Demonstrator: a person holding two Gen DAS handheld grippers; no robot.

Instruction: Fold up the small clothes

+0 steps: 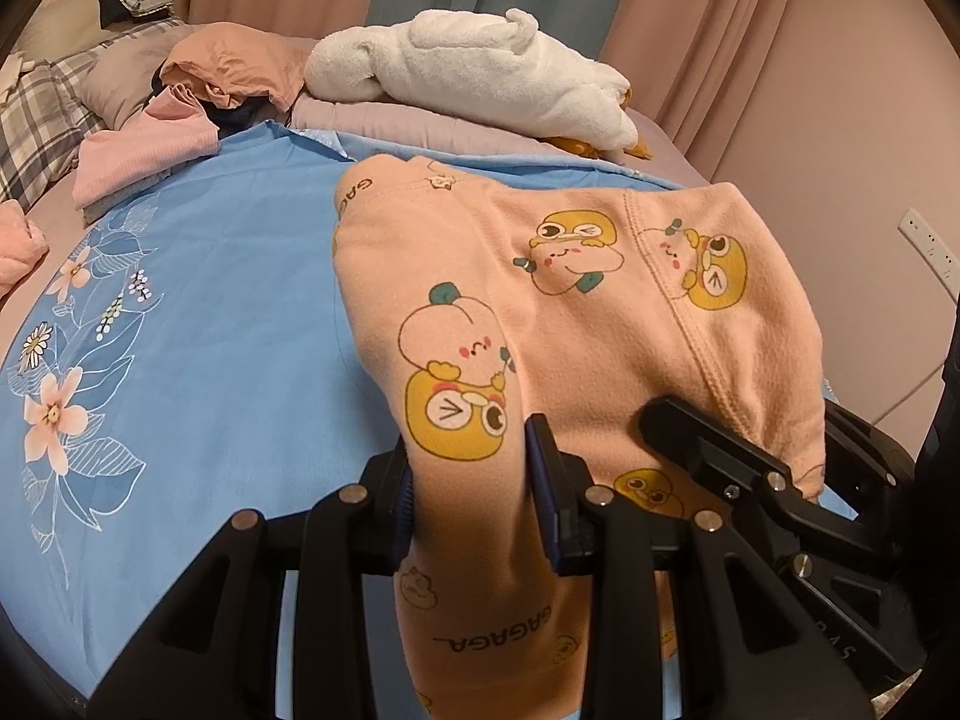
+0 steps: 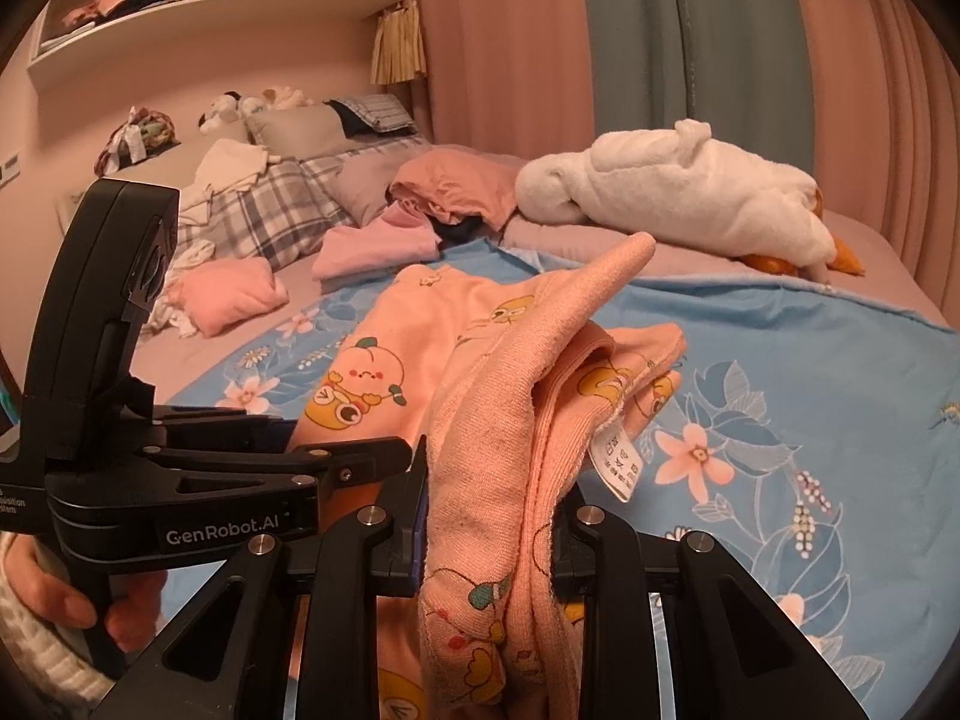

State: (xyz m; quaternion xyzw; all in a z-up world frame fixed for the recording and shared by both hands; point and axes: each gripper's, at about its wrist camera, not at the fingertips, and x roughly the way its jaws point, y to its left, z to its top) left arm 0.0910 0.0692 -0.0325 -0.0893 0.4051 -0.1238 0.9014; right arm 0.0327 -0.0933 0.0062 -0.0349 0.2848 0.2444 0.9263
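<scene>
A small peach garment [image 1: 576,300] printed with yellow cartoon figures lies on a blue floral sheet [image 1: 180,330]. My left gripper [image 1: 471,474] is shut on a fold of it near the front edge. My right gripper [image 2: 489,516] is shut on another bunched part of the same garment [image 2: 498,420], whose white care label [image 2: 618,462] hangs out. The right gripper also shows at the right in the left wrist view [image 1: 720,450]. The left gripper shows at the left in the right wrist view [image 2: 360,456], held by a hand.
A white plush goose [image 1: 480,72] lies at the back of the bed. Folded pink clothes [image 1: 144,150] and a heap of clothes [image 1: 234,72] sit at the back left, beside plaid pillows [image 2: 258,210]. Curtains hang behind; a shelf [image 2: 210,6] is on the wall.
</scene>
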